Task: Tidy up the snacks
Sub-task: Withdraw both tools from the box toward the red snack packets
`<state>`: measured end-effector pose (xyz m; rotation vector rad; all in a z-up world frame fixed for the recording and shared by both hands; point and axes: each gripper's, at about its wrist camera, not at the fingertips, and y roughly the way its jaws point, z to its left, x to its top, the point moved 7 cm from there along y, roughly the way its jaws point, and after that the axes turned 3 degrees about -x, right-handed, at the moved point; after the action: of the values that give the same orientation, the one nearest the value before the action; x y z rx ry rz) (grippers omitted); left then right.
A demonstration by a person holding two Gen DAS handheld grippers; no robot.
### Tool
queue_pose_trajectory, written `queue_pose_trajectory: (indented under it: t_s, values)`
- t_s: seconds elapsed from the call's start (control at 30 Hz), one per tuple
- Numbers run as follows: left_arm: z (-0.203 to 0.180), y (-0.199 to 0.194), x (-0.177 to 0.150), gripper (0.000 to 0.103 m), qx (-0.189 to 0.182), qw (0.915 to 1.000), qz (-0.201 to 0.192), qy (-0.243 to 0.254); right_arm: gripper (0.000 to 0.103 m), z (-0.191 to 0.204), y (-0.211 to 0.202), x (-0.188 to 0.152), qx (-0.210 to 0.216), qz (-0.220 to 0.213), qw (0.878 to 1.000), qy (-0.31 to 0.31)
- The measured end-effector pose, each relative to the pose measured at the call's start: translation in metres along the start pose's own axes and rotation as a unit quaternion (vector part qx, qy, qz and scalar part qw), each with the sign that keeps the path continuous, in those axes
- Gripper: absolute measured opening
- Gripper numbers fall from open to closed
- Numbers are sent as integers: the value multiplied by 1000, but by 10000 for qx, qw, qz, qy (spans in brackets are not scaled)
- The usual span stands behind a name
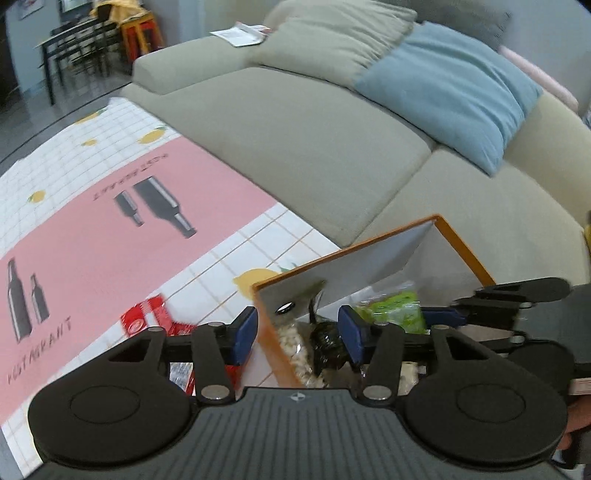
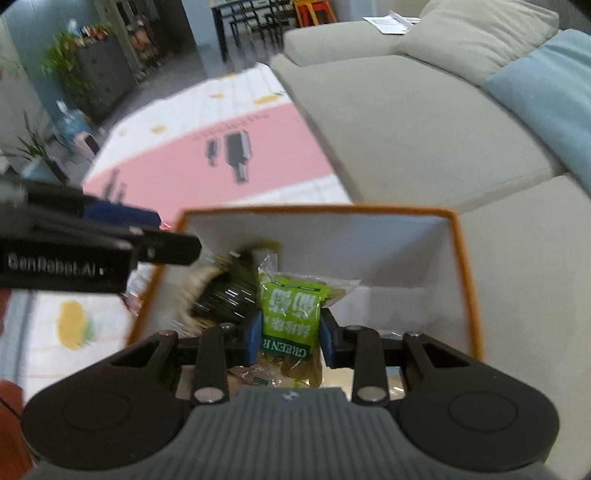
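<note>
An orange-rimmed box [image 2: 463,258] with white inner walls stands on the floor mat against the sofa. My right gripper [image 2: 290,332] is shut on a green snack packet [image 2: 291,306] and holds it over the inside of the box. A dark packet [image 2: 225,295], blurred, and a clear bag of pale puffed snacks [image 1: 291,343] lie in the box's left part. My left gripper [image 1: 298,334] is open and straddles the box's left wall [image 1: 277,350], pressing on nothing. A red snack packet [image 1: 155,317] lies on the mat, left of the box.
A grey-green sofa [image 1: 295,140] with a beige cushion [image 1: 332,37] and a blue cushion [image 1: 450,88] runs behind the box. The pink and white mat [image 1: 92,229] spreads to the left. Papers [image 1: 240,33] lie on the sofa arm; dark chairs [image 1: 74,44] stand far back.
</note>
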<state>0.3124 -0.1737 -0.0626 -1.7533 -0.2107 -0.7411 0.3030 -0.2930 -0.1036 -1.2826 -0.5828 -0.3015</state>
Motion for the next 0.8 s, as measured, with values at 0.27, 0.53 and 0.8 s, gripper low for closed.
queue_pose_trajectory:
  t_s: [0.27, 0.53, 0.8]
  values:
    - [23, -11, -16, 60, 288, 9994, 42, -192, 33, 2, 35, 3, -90, 405, 9988, 250]
    - [35, -16, -31, 60, 348, 9987, 149, -333, 30, -14, 31, 12, -521, 395, 9975, 260]
    - [53, -16, -54, 60, 476, 9964, 402, -570, 30, -34, 52, 11, -769, 573, 9932, 655]
